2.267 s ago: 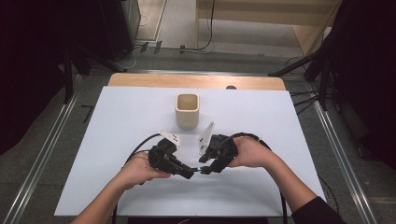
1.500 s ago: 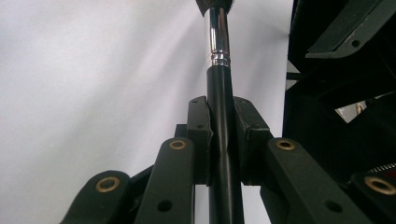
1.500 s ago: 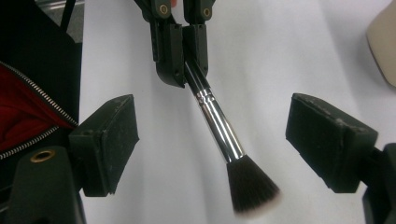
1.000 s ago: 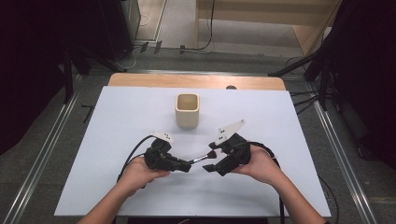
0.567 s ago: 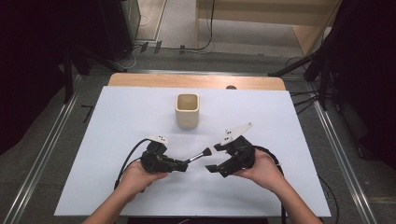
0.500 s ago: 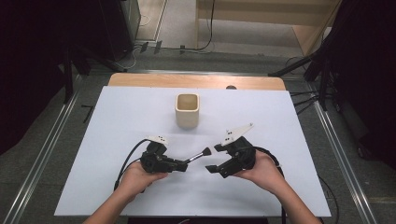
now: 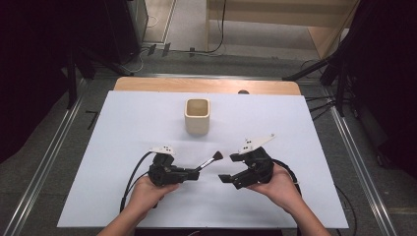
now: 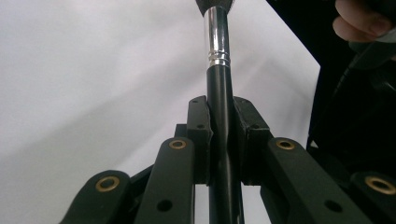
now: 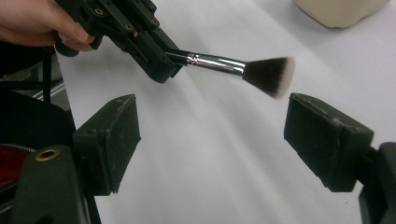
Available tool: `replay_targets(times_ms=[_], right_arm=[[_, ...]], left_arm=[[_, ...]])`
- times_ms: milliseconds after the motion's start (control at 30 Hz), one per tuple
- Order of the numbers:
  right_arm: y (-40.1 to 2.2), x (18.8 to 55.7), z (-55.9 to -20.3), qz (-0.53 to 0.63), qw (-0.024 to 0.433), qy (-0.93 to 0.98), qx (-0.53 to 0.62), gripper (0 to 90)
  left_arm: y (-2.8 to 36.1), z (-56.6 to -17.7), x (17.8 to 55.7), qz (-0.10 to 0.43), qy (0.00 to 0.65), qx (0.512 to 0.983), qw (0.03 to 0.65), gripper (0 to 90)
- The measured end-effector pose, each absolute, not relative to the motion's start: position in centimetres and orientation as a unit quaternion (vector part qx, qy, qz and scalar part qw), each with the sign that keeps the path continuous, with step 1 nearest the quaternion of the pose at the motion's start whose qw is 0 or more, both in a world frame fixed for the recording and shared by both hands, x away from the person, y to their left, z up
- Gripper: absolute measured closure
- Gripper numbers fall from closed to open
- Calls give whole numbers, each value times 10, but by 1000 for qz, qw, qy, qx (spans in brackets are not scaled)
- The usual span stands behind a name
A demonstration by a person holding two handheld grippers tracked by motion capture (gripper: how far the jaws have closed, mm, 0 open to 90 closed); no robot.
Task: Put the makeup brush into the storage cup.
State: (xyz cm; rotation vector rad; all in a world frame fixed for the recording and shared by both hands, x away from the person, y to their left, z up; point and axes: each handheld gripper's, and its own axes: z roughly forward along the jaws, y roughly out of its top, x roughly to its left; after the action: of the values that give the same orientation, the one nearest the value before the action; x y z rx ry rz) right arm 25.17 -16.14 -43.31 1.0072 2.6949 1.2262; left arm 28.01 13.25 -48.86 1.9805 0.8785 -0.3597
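White-tipped bristles (image 9: 273, 74) beyond left tongs (image 9: 161, 65)

Hands drawn back from the cup, brush now with the left gripper

Both grippers have pulled toward 6 o'clock, away from the cup (image 7: 197, 116); the right gripper (image 7: 229, 168) has swung to 3 o'clock, jaws apart; the left gripper (image 7: 195, 171) now clamps the brush (image 7: 209, 161), bristles at 1 o'clock.
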Motion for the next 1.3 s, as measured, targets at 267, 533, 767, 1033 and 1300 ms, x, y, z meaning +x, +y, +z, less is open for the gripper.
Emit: replay_targets(times_ms=[267, 533, 767, 1033, 1300], right_arm=[[-166, 245, -433, 404, 15, 843, 355, 197], [-164, 241, -436, 406, 21, 832, 377, 200], [-162, 238, -436, 420, 27, 819, 390, 203], [-159, 235, -438, 425, 34, 810, 402, 205], [-158, 233, -437, 434, 38, 799, 414, 209]], left_arm=[[136, -489, 275, -124, 371, 781, 487, 790], [132, -492, 264, -116, 384, 756, 517, 790], [128, -494, 256, -103, 390, 741, 537, 790], [129, -501, 251, -109, 400, 713, 566, 790], [127, -501, 248, -99, 400, 703, 579, 790]])
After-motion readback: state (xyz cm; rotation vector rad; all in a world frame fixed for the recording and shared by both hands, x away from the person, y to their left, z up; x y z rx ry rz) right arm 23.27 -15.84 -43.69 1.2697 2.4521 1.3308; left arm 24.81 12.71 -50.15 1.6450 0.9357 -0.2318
